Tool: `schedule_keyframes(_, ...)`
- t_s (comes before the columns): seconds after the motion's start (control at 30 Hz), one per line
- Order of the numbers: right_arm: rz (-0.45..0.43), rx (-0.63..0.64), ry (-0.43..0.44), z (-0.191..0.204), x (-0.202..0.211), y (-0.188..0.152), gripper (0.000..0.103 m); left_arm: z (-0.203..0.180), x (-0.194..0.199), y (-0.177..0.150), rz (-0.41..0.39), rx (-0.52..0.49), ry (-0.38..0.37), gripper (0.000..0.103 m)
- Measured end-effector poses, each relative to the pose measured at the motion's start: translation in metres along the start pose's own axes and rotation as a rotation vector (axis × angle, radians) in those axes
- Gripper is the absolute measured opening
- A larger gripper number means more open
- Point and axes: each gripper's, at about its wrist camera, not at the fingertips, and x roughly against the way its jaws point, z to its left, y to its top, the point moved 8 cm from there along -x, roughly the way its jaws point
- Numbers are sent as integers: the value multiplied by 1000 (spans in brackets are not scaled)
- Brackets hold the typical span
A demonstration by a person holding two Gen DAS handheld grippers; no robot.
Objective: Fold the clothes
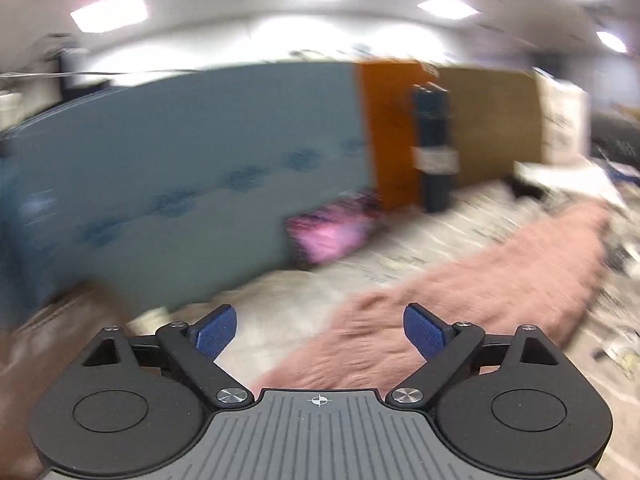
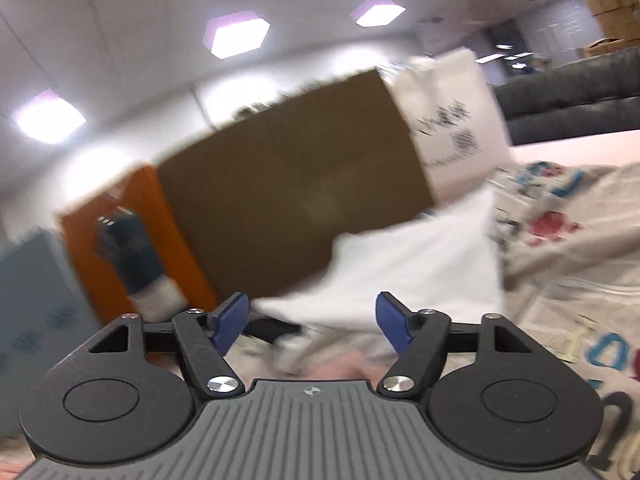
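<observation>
Both views are blurred. The left tongs (image 1: 320,330) stand wide apart with nothing between the blue pads (image 1: 216,330), held above the near end of a fuzzy pink garment (image 1: 480,280). That garment lies stretched out on a pale printed sheet (image 1: 400,248) covering the surface, running from near the tongs toward the far right. Farther off on the left lies a bright pink-and-dark folded cloth (image 1: 332,232), just beside a blue panel (image 1: 180,168). Behind it stand an orange panel (image 1: 392,128), a brown cardboard box (image 1: 492,120) and a dark blue bottle-like object (image 1: 434,136).

The right tongs (image 2: 312,322) are also spread open and empty. Just beyond them lies a white cloth (image 2: 400,268), against the cardboard box. A strip of the pink garment shows right below the tongs.
</observation>
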Motion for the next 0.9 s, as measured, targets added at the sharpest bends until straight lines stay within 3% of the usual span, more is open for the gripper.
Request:
schedule_keyframes(0.1, 56, -10, 102, 9, -2, -6, 81, -14, -21, 4, 64, -81, -153, 93)
schedule_keyframes(0.2, 111, -19, 205, 18, -2, -11, 82, -13, -34, -5, 108, -34, -223, 91)
schedule_keyframes(0.27, 148, -26, 273, 24, -2, -15, 82, -11, -36, -9, 109, -6, -254, 64)
schedule_keyframes(0.3, 167, -29, 307, 27, -1, -17, 82, -12, -35, -9, 97, -20, -257, 38)
schedule_keyframes(0.33, 178, -20, 324, 30, -1, -18, 82, -13, -34, -10, 85, -36, -261, 27)
schedule_keyframes(0.4, 194, 12, 339, 36, -2, -22, 82, -17, -26, -10, 47, -68, -260, 15)
schedule_keyframes(0.57, 218, 139, 435, 65, 4, -32, 84, -27, 7, -1, -71, -110, -246, 13)
schedule_keyframes(0.73, 261, 432, 629, 120, 16, -50, 94, -49, 45, 2, -184, -181, -208, 12)
schedule_keyframes(0.9, 299, 762, 838, 180, 27, -74, 98, -72, 71, 0, -259, -239, -171, 12)
